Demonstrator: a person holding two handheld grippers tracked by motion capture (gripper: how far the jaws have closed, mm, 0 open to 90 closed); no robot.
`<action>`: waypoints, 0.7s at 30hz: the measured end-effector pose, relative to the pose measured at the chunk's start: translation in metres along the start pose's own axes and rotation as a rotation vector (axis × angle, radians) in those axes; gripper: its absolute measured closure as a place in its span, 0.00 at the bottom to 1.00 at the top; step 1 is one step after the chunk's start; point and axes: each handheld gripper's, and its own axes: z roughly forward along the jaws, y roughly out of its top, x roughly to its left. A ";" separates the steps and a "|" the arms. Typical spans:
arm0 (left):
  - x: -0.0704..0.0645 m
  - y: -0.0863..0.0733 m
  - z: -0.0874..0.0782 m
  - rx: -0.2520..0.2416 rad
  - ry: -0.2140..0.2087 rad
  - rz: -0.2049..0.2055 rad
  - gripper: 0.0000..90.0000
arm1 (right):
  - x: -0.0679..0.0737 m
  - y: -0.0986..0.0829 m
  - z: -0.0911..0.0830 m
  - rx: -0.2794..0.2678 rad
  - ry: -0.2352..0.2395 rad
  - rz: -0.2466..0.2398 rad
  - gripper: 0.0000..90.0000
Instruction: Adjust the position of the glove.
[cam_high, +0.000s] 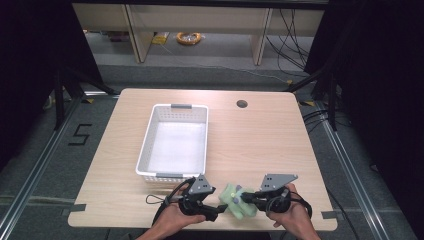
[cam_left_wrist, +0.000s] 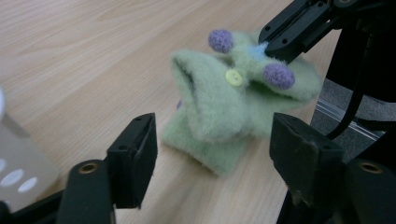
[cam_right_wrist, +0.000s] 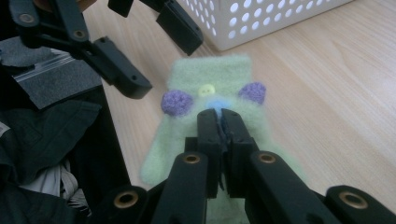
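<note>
Soft green mitten (cam_high: 239, 201) at the table's (cam_high: 260, 145) near edge, just in front of the basket (cam_high: 175, 142).

Right gripper (cam_right_wrist: 219, 122) is clamped on its fleece by the blue patch; left gripper (cam_left_wrist: 212, 140) gapes wide around the free end. Light and floppy, probably sagging when lifted, so pinch a thick fold.

The green toy (cam_left_wrist: 233, 112) sitting between the left gripper's (cam_left_wrist: 212, 149) spread jaws is looking like fuzzy matt felt or fleece, with nubbly purple knobs (cam_left_wrist: 279, 75) and a smooth glossy yellow button (cam_left_wrist: 234, 77). The right gripper's (cam_right_wrist: 220, 123) jaws, pinching its pale blue patch, are showing matt black plastic. Beyond them, the white basket (cam_right_wrist: 261, 18) is looking like smooth perforated plastic, and the table (cam_left_wrist: 93, 60) under both is showing matt wood grain.
</note>
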 end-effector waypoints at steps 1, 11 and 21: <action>0.001 0.001 0.001 -0.001 -0.013 0.003 0.38 | 0.000 0.000 0.000 -0.002 -0.010 -0.006 0.98; -0.004 0.004 0.003 0.028 -0.035 0.028 0.65 | 0.003 0.004 -0.001 0.002 -0.006 -0.034 0.98; -0.015 0.005 0.007 0.047 -0.061 -0.007 0.92 | -0.004 0.021 -0.004 0.029 -0.025 -0.099 0.98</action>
